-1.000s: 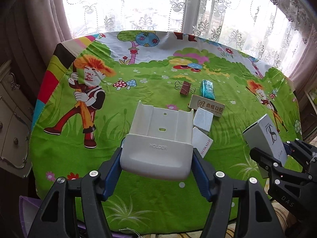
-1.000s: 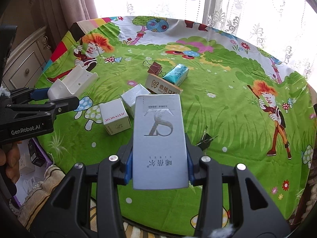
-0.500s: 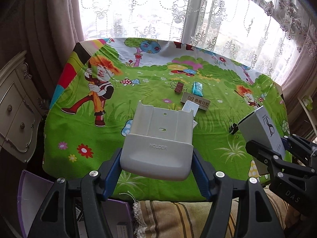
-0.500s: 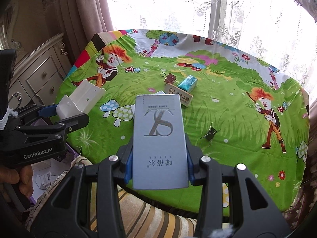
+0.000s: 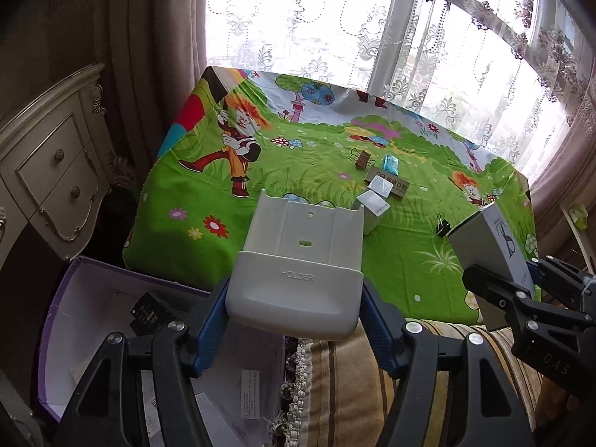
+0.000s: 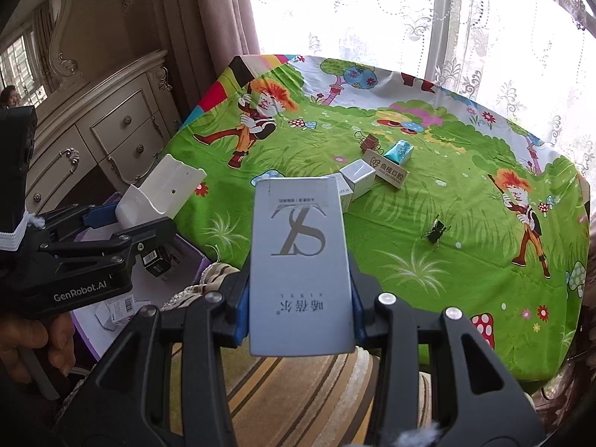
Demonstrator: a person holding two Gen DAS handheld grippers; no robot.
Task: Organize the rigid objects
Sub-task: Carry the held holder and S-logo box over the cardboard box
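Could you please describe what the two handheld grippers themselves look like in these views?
Both the left gripper and right gripper are black angular frames with silver screws and blue finger pads. The left one's side reads GenRobot.AI in white.

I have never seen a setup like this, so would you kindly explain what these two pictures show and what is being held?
There is no robot here. A person holds a two-finger gripper in each hand, and each gripper carries a fisheye camera looking along its fingers, so each picture is one gripper's own view.

In the left view, the left gripper is shut on a white holder. In the right view, the right gripper is shut on a grey box. Each gripper also shows at the edge of the other's picture.

Beyond them is a table under a cartoon cloth. On it lie two small white boxes, a tan box, a teal packet and two binder clips. A purple bin sits below at the left.
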